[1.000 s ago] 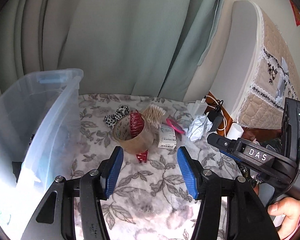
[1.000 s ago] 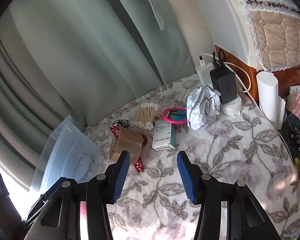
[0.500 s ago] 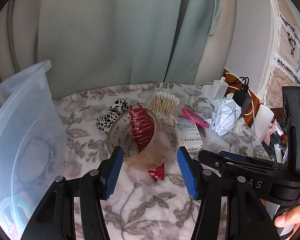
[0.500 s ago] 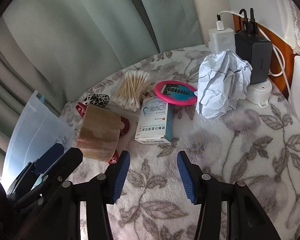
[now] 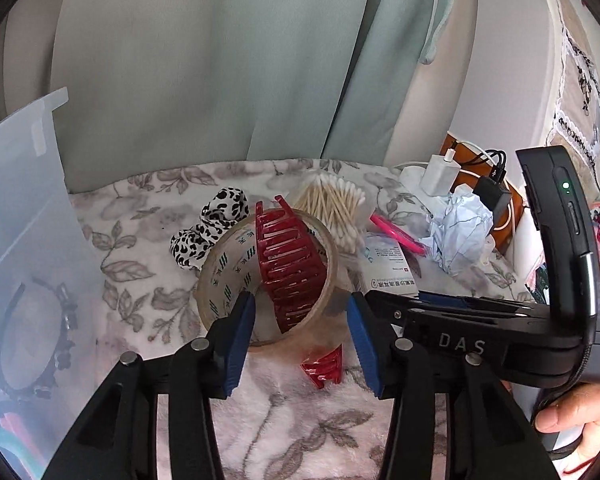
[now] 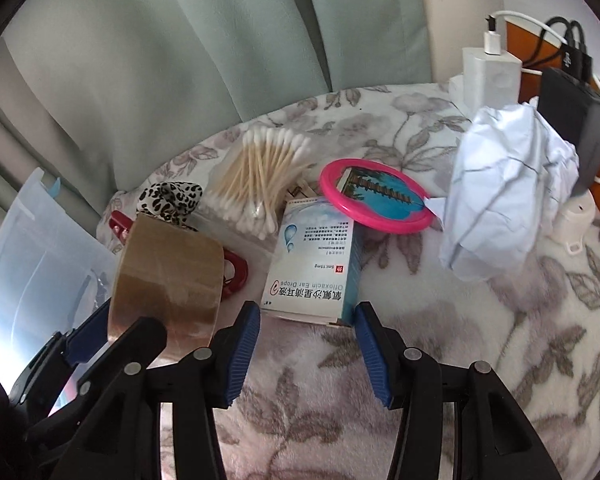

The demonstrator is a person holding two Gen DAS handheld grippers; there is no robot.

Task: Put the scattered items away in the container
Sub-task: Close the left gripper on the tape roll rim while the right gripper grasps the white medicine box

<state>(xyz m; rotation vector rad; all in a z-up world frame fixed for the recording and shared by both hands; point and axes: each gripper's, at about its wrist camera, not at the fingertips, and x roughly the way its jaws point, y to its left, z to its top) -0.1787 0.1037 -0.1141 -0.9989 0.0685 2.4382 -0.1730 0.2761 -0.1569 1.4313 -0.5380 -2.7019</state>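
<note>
Both grippers are close to the scattered things, with jaws spread wide and holding nothing.

Left wrist view: the left gripper (image 5: 300, 312) has its jaws apart on either side of one tape roll (image 5: 236, 276). One red hair clip (image 5: 290, 276) pokes through the roll. Just behind lie one spotted scrunchie (image 5: 212, 228) and one bunch of cotton swabs (image 5: 332, 208). One clear container (image 5: 24, 216) stands to the left on the flowery surface (image 5: 300, 416).
Right wrist view: the right gripper (image 6: 306, 320) has its jaws apart right at the near end of one medicine box (image 6: 316, 268). Behind the box lie one pink mirror (image 6: 376, 200) and one crumpled paper (image 6: 504, 192).
</note>
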